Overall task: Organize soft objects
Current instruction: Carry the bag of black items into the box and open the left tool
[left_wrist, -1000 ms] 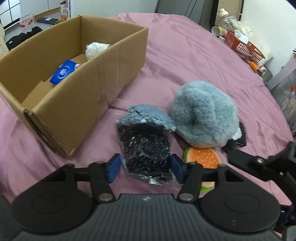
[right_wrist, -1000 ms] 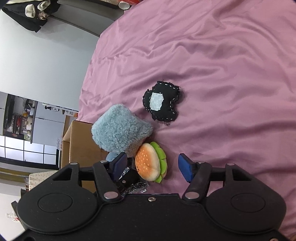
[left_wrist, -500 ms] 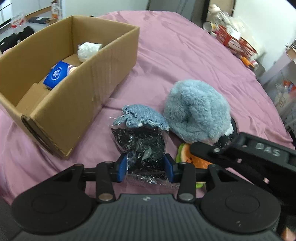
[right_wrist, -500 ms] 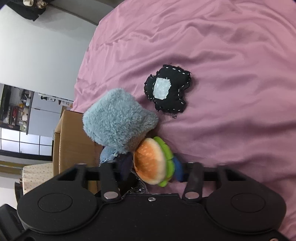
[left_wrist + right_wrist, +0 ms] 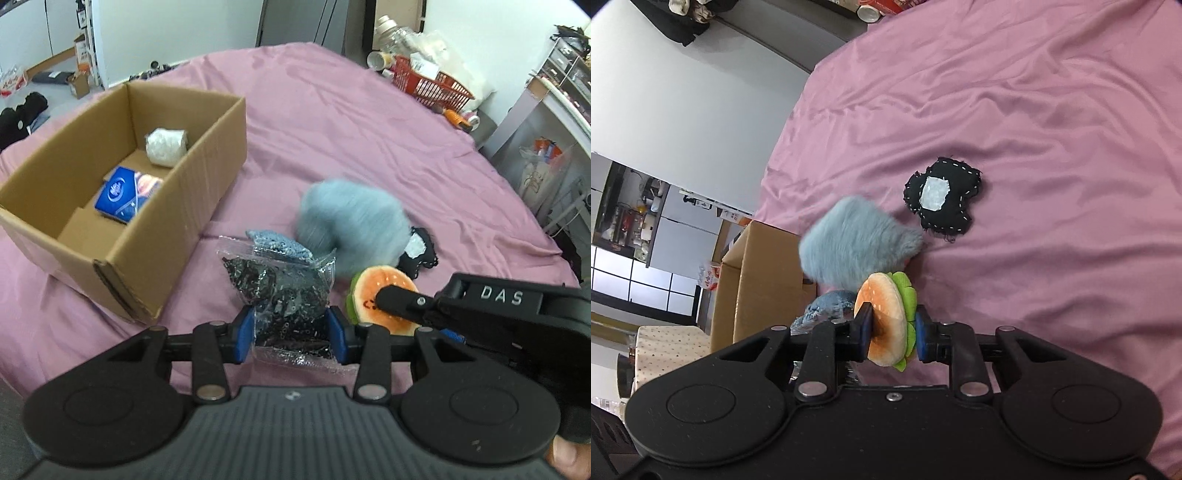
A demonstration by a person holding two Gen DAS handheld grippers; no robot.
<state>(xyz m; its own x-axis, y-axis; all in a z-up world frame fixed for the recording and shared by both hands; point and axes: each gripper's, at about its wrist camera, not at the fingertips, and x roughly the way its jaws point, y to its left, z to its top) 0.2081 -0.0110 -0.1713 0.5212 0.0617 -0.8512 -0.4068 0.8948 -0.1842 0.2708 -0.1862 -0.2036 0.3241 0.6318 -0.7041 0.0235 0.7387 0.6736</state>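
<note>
Left gripper [image 5: 291, 334] level, clamping black bead bag [image 5: 284, 295], right gripper [image 5: 892, 332] rolled sideways, pinching burger plush [image 5: 886, 317].

A lived-in bedroom at home

A bed under a mauve sheet [image 5: 332, 122] fills the view; clothes [image 5: 22, 114] lie on the floor at 10 o'clock, a cluttered red basket [image 5: 432, 86] at 1 o'clock.

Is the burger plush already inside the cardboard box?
No, the burger plush is clamped between the right tongs above the pink sheet, outside the cardboard box.
</note>
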